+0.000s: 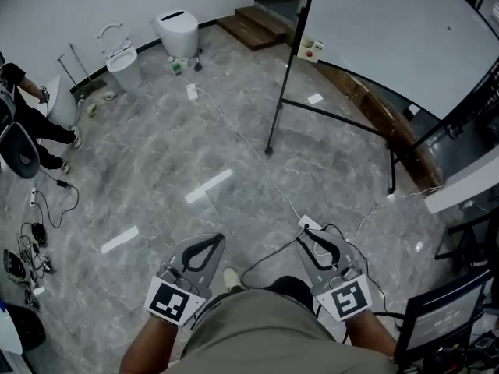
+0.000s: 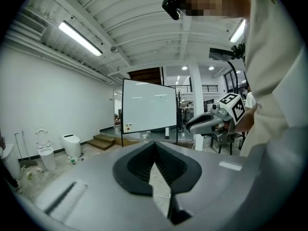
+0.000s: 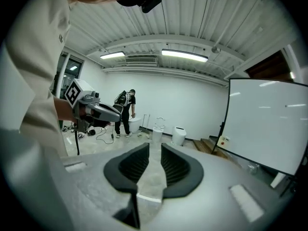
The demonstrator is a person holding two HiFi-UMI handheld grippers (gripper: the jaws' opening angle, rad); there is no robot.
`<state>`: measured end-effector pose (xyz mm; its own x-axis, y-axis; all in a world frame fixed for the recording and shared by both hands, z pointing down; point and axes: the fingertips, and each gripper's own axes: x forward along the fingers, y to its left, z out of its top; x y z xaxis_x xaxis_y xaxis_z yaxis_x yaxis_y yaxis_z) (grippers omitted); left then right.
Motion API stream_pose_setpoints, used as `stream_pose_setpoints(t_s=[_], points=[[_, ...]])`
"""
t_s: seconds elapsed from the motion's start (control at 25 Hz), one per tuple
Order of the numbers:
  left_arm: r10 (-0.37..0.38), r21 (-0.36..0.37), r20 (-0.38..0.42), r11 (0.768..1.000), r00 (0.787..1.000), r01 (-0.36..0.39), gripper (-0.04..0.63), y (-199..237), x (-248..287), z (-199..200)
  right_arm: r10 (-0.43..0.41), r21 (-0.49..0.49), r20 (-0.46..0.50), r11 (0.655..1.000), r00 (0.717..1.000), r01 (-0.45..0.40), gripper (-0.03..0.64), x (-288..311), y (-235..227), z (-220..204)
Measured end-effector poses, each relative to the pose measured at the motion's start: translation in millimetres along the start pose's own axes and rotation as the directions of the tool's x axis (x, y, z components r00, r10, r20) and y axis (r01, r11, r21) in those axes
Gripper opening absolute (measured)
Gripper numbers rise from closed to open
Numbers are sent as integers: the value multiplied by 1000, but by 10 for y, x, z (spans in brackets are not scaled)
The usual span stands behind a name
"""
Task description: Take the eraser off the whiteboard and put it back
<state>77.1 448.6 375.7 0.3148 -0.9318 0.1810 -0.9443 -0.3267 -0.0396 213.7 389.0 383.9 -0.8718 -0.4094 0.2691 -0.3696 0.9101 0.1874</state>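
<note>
The eraser (image 1: 310, 49) sits at the lower left corner of the whiteboard (image 1: 390, 29). It is well apart from both tongs, ahead of them and across the grey marble floor (image 1: 156, 154), on the right-hand side. The left tongs (image 2: 154, 144) are closed tip to tip with nothing in them. The right tongs (image 3: 155, 146) stand a narrow slit apart, only floor showing through, and hold nothing. Both are held low in front of the person's body, side by side.

There is one eraser, one whiteboard on a black stand, and two tongs. Two toilets (image 1: 178, 33) (image 1: 123, 62) stand by the far wall. One more person (image 1: 27, 115) stands near a third white fixture that is too hidden to tell. One set of wooden steps (image 1: 253, 23) lies behind the board.
</note>
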Motion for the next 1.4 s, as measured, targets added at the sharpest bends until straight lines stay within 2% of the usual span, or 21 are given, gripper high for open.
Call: stream_pose_setpoints(t_s=[0.12, 0.24, 0.4, 0.64, 0.84, 1.08, 1.4], points=[[17, 16, -11, 1000, 1000, -16, 6, 315, -150, -78, 28, 3, -4, 1000, 1000, -28, 69, 346, 196, 118], [32, -8, -12, 999, 999, -32, 6, 633, -170, -108, 57, -6, -24, 998, 998, -57, 69, 640, 285, 221], [39, -25, -5, 999, 999, -39, 6, 870, -24, -155, 63, -3, -57, 998, 996, -64, 69, 923, 145, 170], [63, -48, -5, 997, 998, -63, 6, 1377, 277, -171, 103, -16, -36, 994, 994, -104, 69, 1558, -77, 193], [51, -52, -32, 997, 998, -53, 6, 1835, 885, -76, 78, 14, -9, 997, 997, -78, 69, 2103, -748, 214], [16, -18, -36, 1000, 999, -17, 6, 2321, 1806, 198, 14, 24, 11, 1000, 1000, -14, 69, 2629, -1691, 221], [-64, -18, -29, 998, 998, 63, 6, 2743, 2795, 389, -84, 50, -43, 995, 996, 86, 69, 3112, -2631, 3]])
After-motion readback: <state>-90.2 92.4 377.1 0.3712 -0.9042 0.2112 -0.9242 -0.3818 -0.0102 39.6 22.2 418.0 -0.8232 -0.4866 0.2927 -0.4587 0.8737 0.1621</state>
